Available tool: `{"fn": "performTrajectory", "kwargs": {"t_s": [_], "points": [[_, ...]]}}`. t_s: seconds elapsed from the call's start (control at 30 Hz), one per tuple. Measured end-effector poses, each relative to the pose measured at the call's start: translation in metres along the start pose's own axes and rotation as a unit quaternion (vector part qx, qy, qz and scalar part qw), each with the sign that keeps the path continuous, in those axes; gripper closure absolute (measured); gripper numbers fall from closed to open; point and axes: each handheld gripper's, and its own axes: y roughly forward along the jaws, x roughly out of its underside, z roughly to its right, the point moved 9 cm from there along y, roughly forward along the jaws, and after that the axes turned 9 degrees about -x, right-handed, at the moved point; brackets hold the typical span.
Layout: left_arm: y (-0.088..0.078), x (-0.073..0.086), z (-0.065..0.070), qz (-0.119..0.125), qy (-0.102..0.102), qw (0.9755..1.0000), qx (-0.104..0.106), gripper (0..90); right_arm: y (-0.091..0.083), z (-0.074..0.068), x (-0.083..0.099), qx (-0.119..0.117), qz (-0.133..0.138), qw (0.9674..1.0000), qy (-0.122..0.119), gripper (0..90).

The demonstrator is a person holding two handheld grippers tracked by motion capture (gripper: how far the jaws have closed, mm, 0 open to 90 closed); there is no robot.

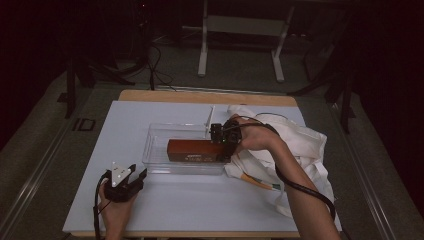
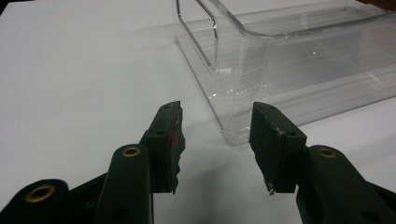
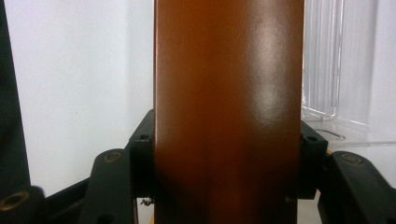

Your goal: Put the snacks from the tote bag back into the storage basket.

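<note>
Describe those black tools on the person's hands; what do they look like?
Each gripper is black with two jaws. The left gripper carries a grey three-cornered plate, and brass-coloured rivets dot its arms. A thick black cable trails from the right gripper. The forearms are bare.

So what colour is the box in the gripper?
Reddish brown box, clearest in the right gripper view.

White cloth bag [image 1: 300, 145] on the white table [image 1: 150, 200], metal stand [image 1: 240, 30] beyond.
</note>
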Motion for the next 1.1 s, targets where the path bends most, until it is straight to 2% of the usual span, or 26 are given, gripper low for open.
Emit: {"fn": "performTrajectory", "kwargs": {"t_s": [0.13,0.23,0.67,1.1], "points": [[0.000,0.000,0.000,0.000,0.000,1.0000,0.000,54.5,0.001,0.000,-0.003,-0.001,-0.001,1.0000,-0.007,42.6],[0.000,0.000,0.000,0.000,0.000,1.0000,0.000,54.5,0.001,0.001,-0.005,-0.002,-0.005,1.0000,-0.002,42.6],[0.000,0.000,0.000,0.001,-0.001,1.0000,0.000,54.2,0.008,0.003,-0.013,-0.007,-0.010,0.9999,-0.007,42.5],[0.000,0.000,0.000,0.002,-0.002,1.0000,0.000,54.0,0.012,0.002,-0.014,-0.012,-0.018,0.9998,-0.003,42.1]]}}
